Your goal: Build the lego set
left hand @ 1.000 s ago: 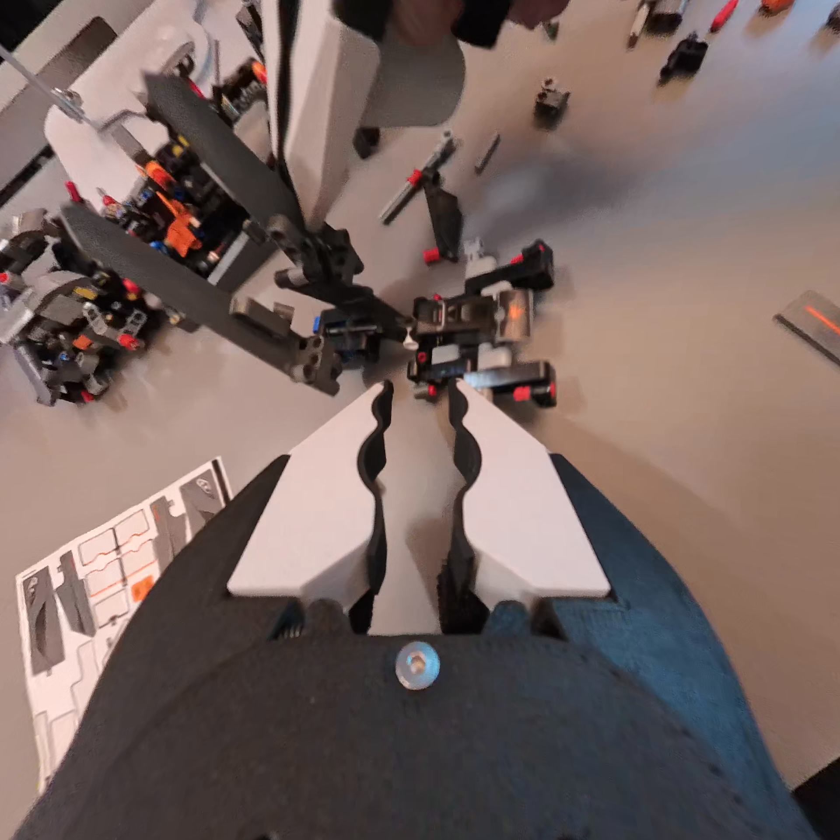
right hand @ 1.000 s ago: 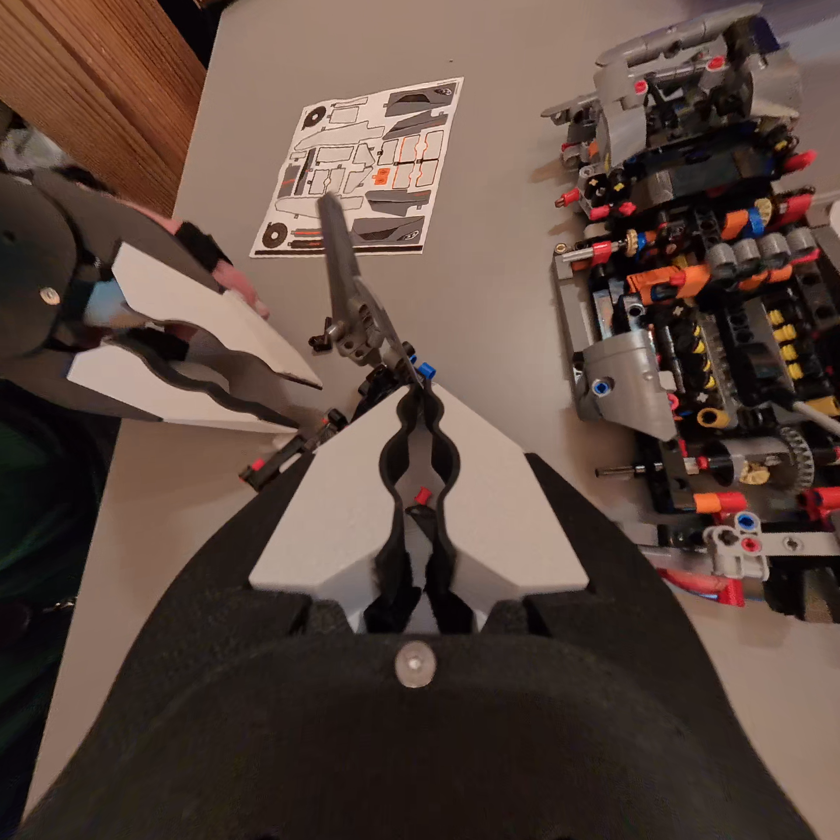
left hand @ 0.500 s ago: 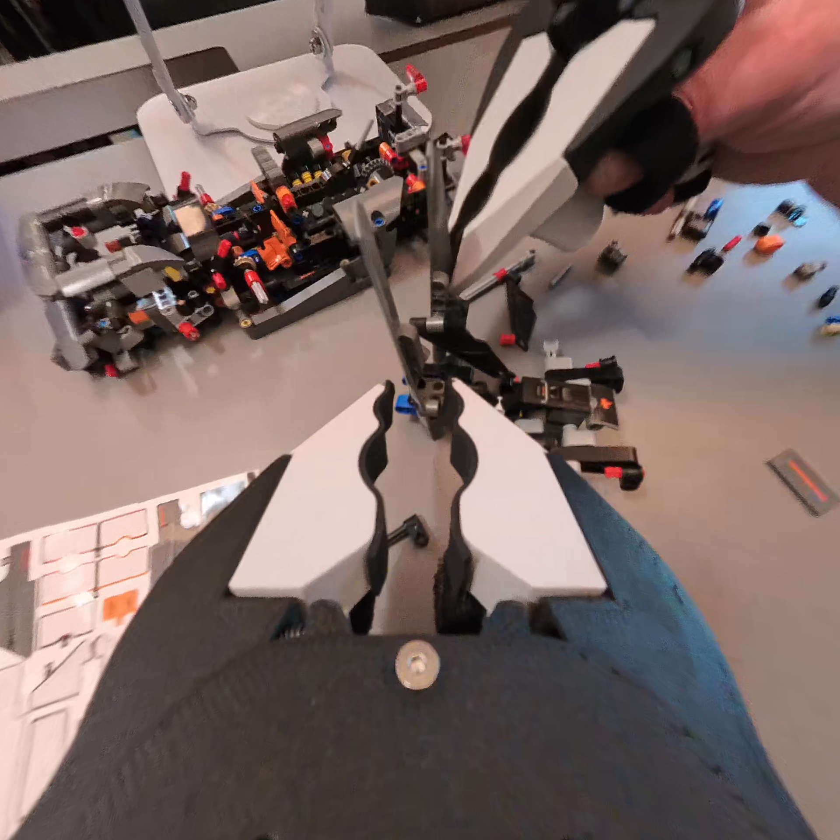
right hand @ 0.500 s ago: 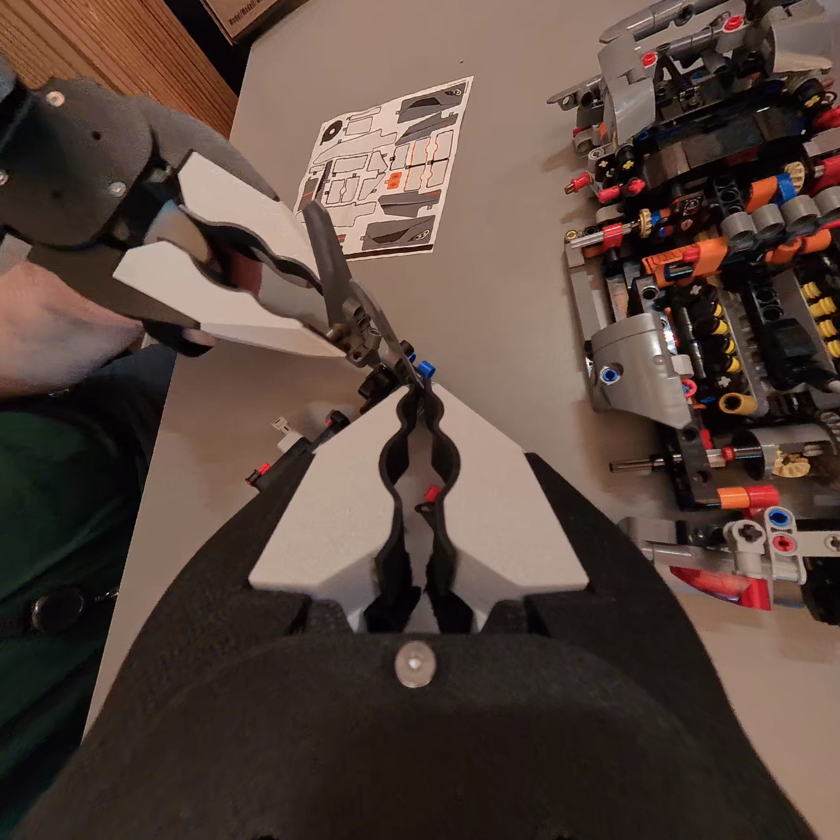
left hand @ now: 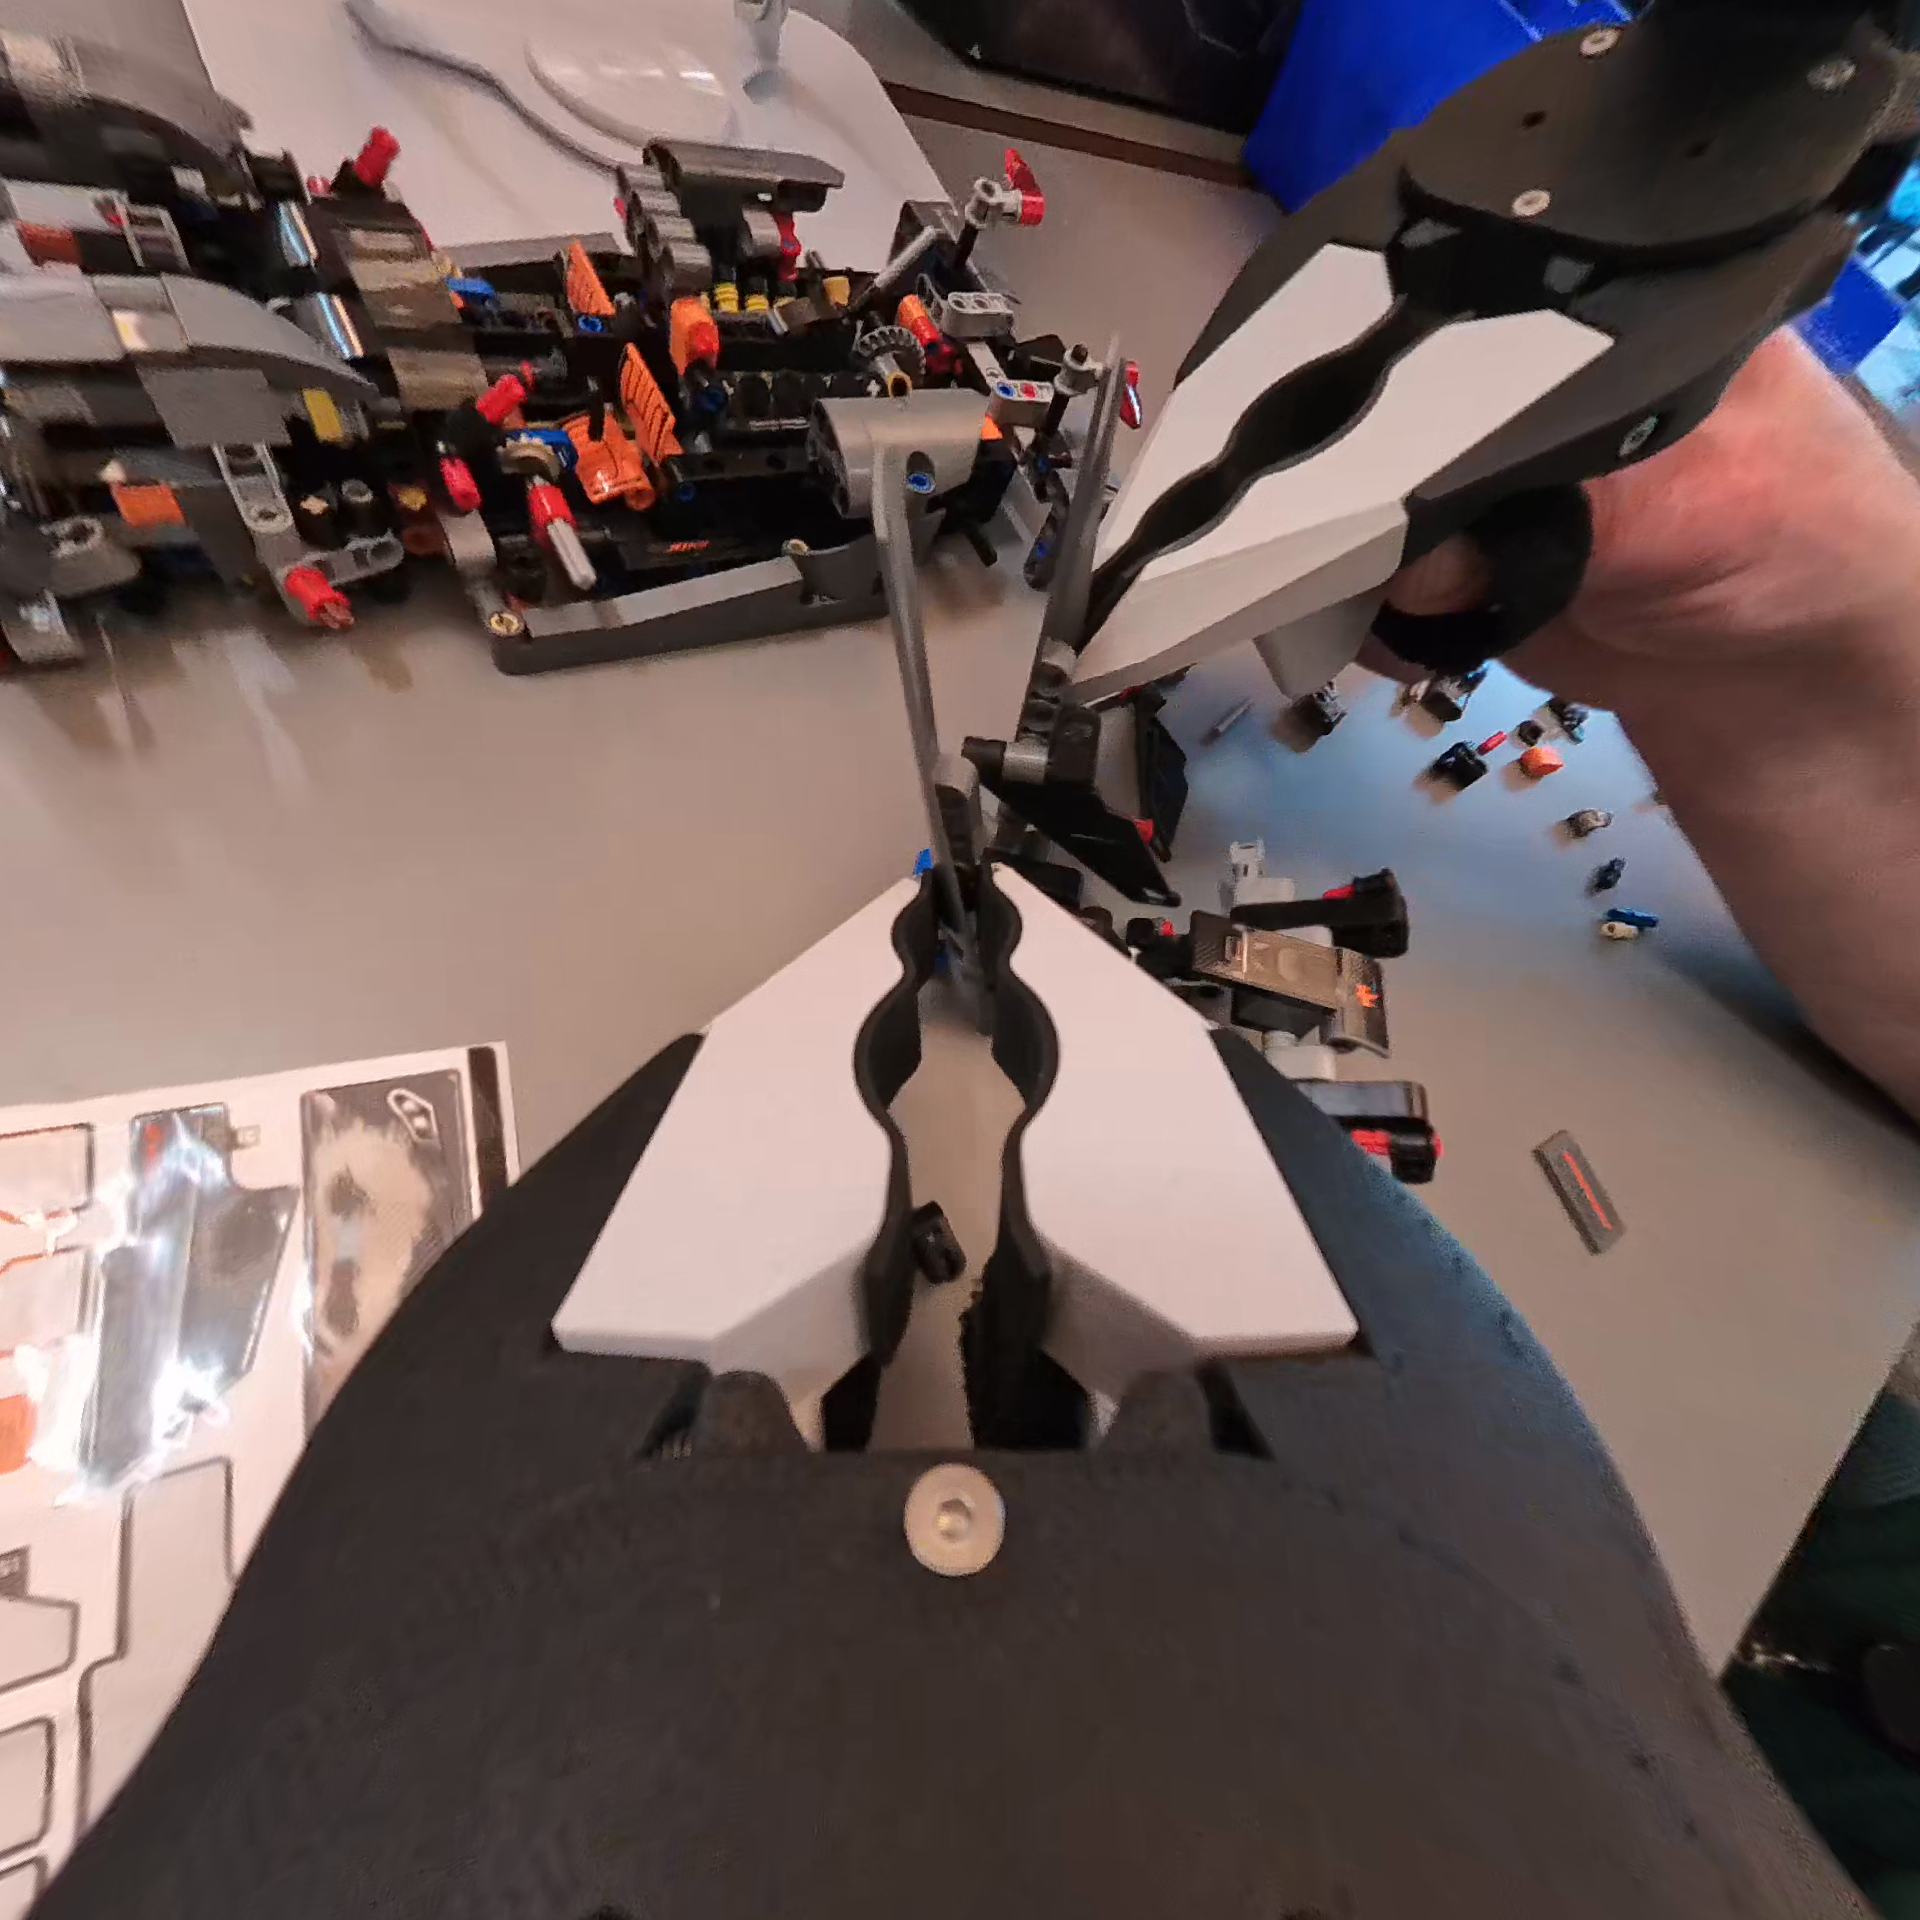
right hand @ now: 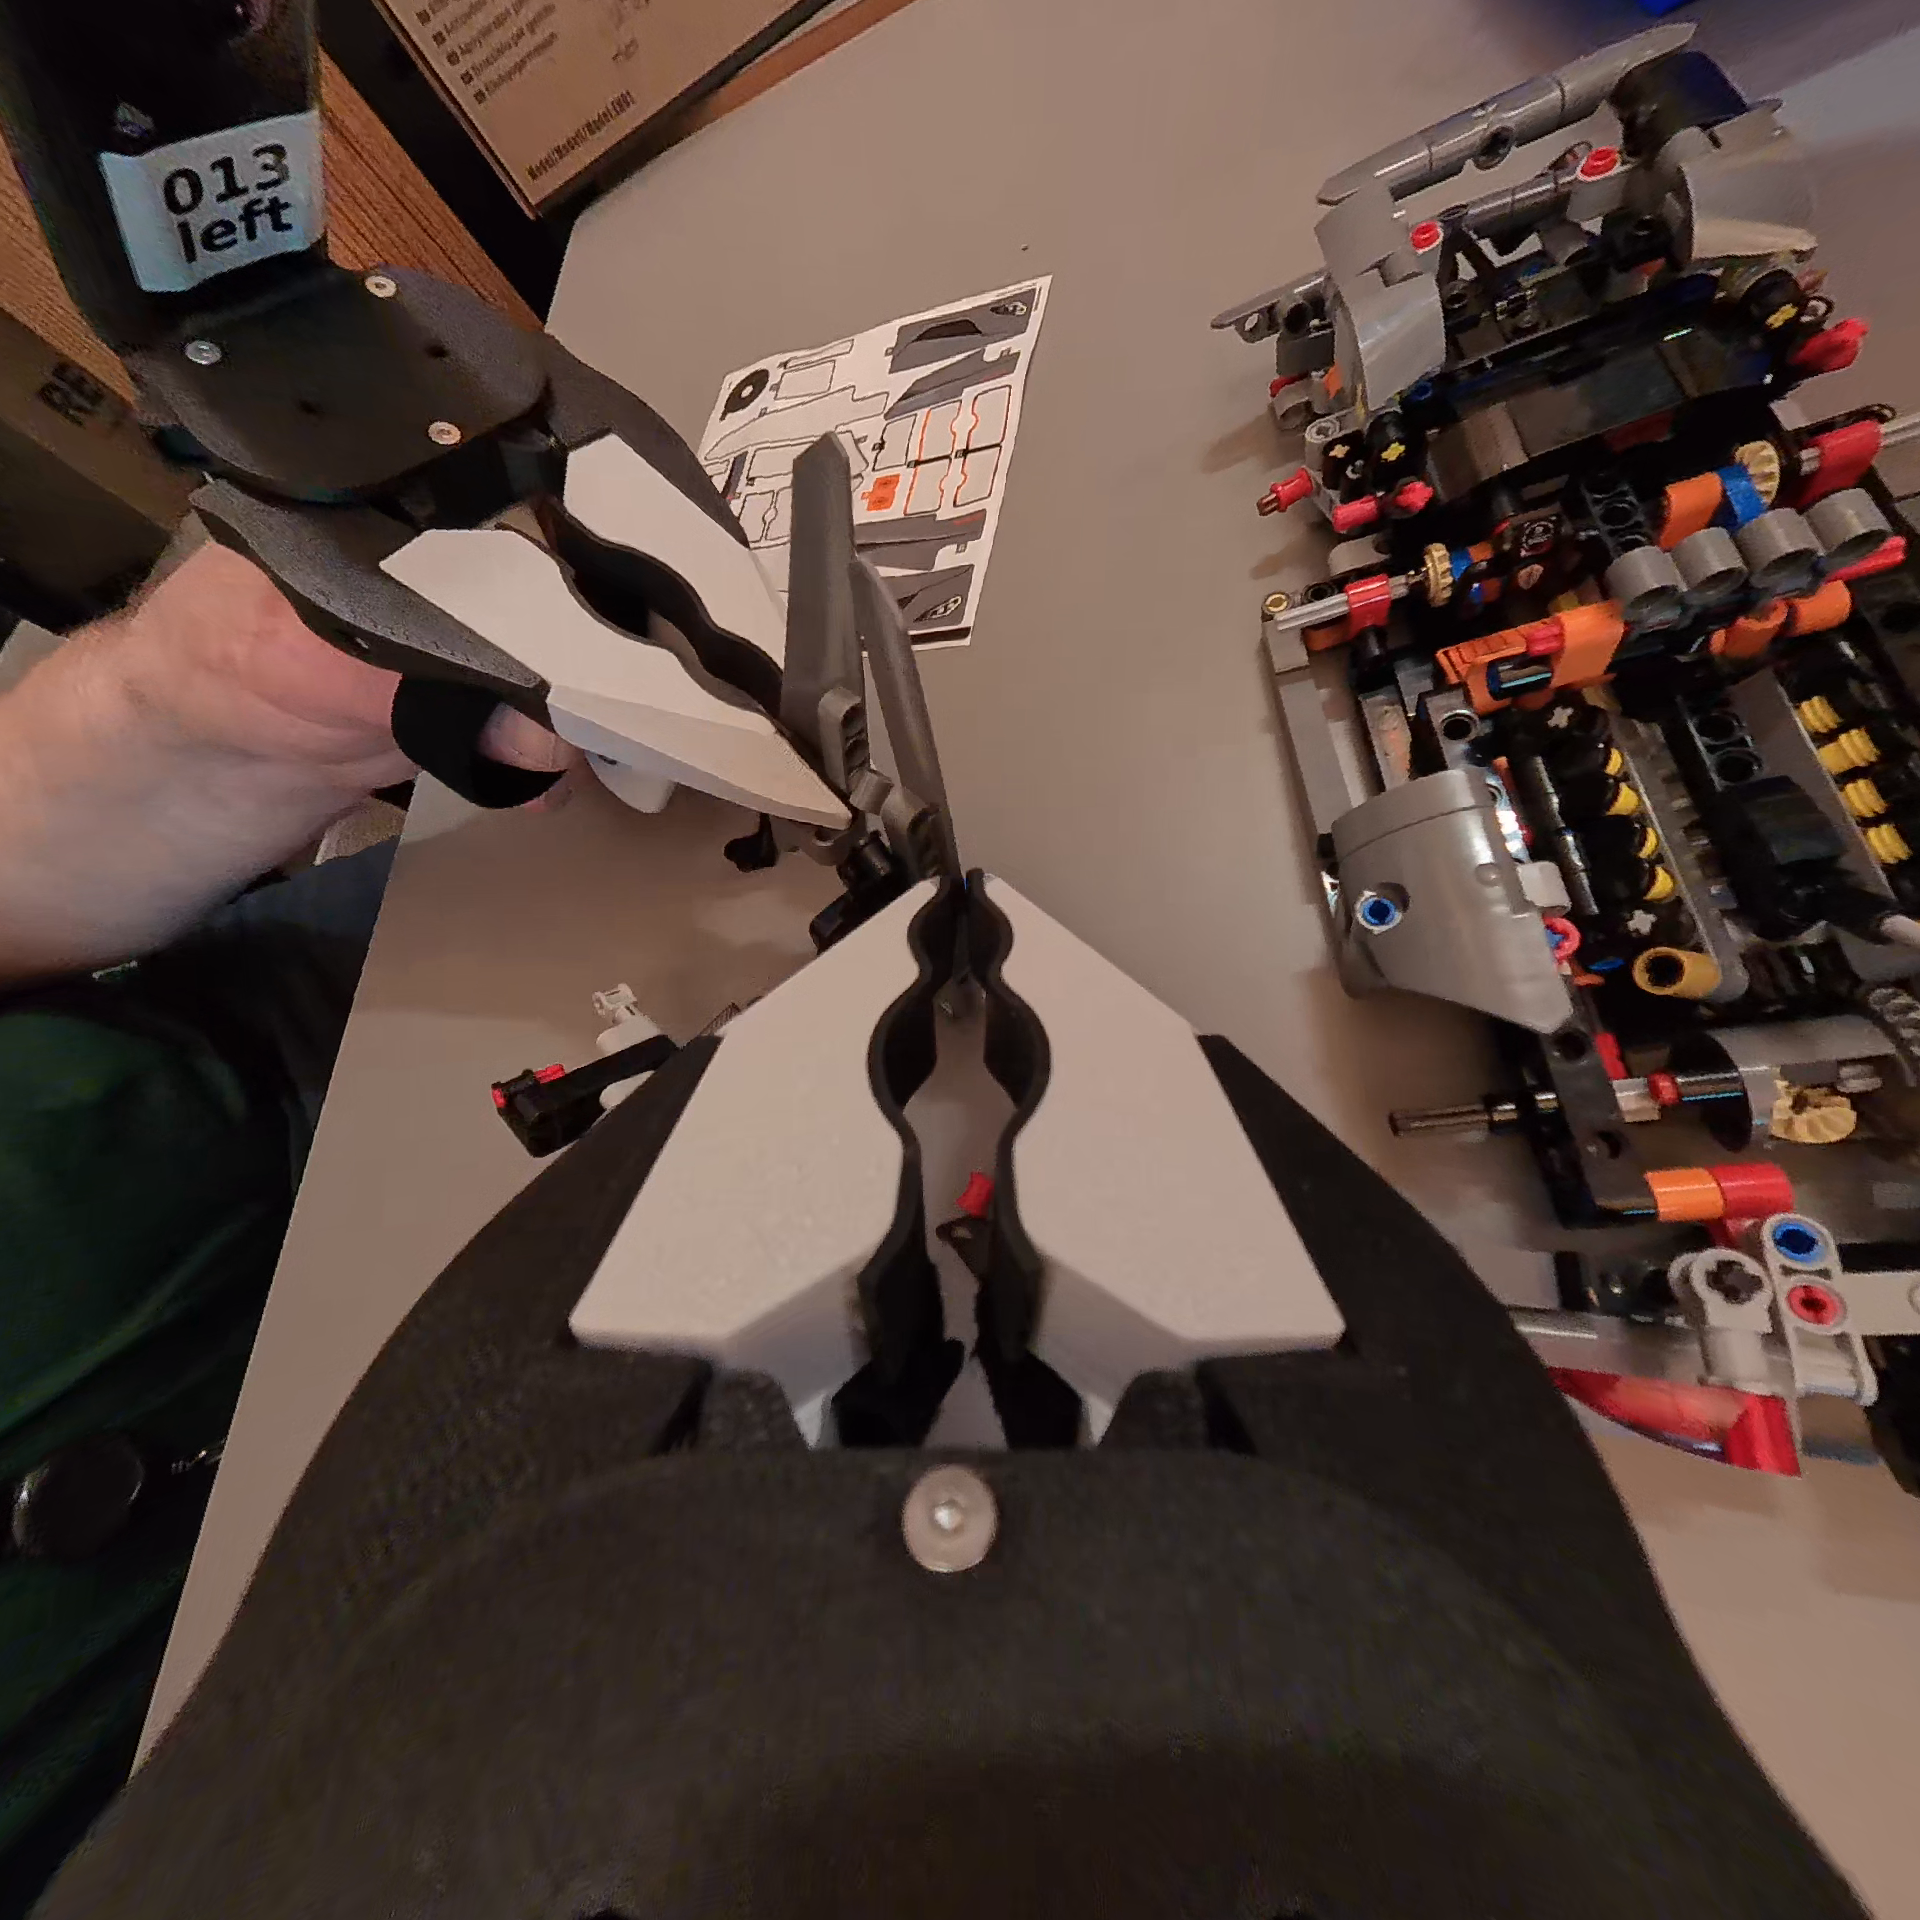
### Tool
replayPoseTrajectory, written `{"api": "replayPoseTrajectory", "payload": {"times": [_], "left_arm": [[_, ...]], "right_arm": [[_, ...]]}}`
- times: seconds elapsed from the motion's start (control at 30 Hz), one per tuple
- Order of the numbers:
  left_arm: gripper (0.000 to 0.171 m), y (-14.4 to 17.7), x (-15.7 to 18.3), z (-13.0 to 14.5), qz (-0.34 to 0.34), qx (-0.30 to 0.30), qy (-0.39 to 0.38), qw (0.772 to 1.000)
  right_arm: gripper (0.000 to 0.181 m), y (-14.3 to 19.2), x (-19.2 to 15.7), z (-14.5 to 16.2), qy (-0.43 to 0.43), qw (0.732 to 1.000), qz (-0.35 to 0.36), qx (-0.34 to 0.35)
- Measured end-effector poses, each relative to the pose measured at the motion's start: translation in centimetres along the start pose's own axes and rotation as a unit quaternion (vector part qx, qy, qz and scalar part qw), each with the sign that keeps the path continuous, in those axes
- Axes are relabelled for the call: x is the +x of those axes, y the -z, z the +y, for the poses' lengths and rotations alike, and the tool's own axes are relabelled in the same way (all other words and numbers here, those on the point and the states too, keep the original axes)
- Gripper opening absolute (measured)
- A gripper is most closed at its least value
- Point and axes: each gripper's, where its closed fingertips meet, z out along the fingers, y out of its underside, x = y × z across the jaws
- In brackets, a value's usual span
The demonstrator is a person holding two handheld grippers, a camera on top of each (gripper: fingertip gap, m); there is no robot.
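Gripping same small dark-grey lego subassembly (left hand: 940,821) at frame centre: left gripper (left hand: 951,883) and right gripper (right hand: 961,883), each narrowed onto one long panel. Large lego chassis (right hand: 1621,790) fills right of right wrist view. Sticker sheet (right hand: 894,468) upper centre. Loose pieces (left hand: 1299,966) lie on grey table (left hand: 416,831); open room lower right.

Two claws (left hand: 956,883) (right hand: 961,883), one sticker sheet (right hand: 883,468), one car chassis (right hand: 1621,727).

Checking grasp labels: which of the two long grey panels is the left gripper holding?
The darker, wider panel; the left gripper pinches its base. The thinner panel sits in the right gripper.
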Motion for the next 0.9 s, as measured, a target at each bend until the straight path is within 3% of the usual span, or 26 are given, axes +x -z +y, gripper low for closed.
{"api": "replayPoseTrajectory", "payload": {"times": [0.17, 0.27, 0.43, 0.63, 0.73, 0.83, 0.9], "left_arm": [[0.004, 0.0, -0.1, -0.1, -0.002, 0.008, -0.005, 1.0], [0.004, 0.3, -0.7, -0.4, -0.039, 0.019, -0.028, 0.999], [0.004, 1.1, -1.6, -1.8, -0.086, 0.06, -0.036, 0.994], [0.004, 1.7, -2.6, -3.2, -0.123, 0.098, -0.03, 0.987], [0.004, 1.8, -2.5, -3.7, -0.129, 0.11, -0.032, 0.985], [0.004, 1.8, -2.1, -4.0, -0.131, 0.114, -0.037, 0.984], [0.004, 1.8, -2.0, -4.1, -0.128, 0.116, -0.036, 0.984]], "right_arm": [[0.001, 0.1, 0.2, 0.0, 0.013, 1.0, 0.01, -0.002], [0.016, 0.6, 0.6, -0.1, 0.027, 0.999, 0.037, -0.012], [0.025, 1.7, 0.3, 0.2, 0.058, 0.995, 0.063, -0.053], [0.037, 0.1, -3.0, 1.6, 0.06, 0.992, 0.012, -0.114], [0.038, -1.2, -2.1, 2.9, 0.055, 0.987, 0.039, -0.143], [0.021, -1.7, -2.0, 3.2, 0.064, 0.986, 0.041, -0.146], [0.02, -1.7, -1.6, 3.3, 0.074, 0.985, 0.054, -0.148]]}}
